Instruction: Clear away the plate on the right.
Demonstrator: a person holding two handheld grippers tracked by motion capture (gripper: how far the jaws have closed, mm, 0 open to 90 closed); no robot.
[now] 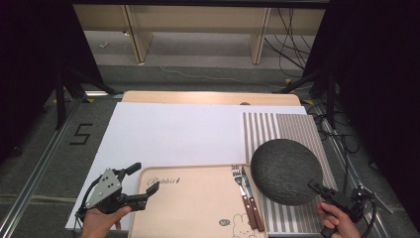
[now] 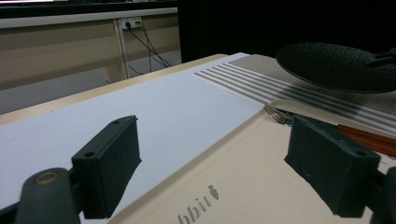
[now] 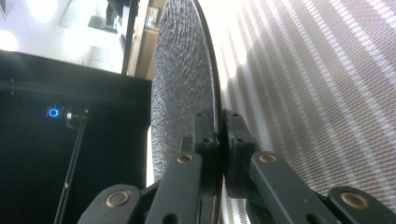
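A dark round textured plate (image 1: 285, 171) hangs above the striped placemat (image 1: 285, 130), its near right rim pinched by my right gripper (image 1: 318, 188), which is shut on it. The right gripper view has the plate (image 3: 182, 88) edge-on between the closed jaws of that gripper (image 3: 219, 140). A beige tray (image 1: 198, 208) printed with a rabbit lies at the front, with a fork (image 1: 238, 177) and a wooden-handled knife (image 1: 251, 198) on its right side. My left gripper (image 1: 143, 179) stands open over the tray's left corner, holding nothing. In the left gripper view, its jaws (image 2: 224, 163) spread over the tray (image 2: 243, 163).
A white sheet (image 1: 168, 134) covers most of the wooden table (image 1: 208, 97). Beyond the table stand light wooden furniture legs (image 1: 138, 34) and loose cables (image 1: 292, 39) on the floor. Black curtains flank both sides.
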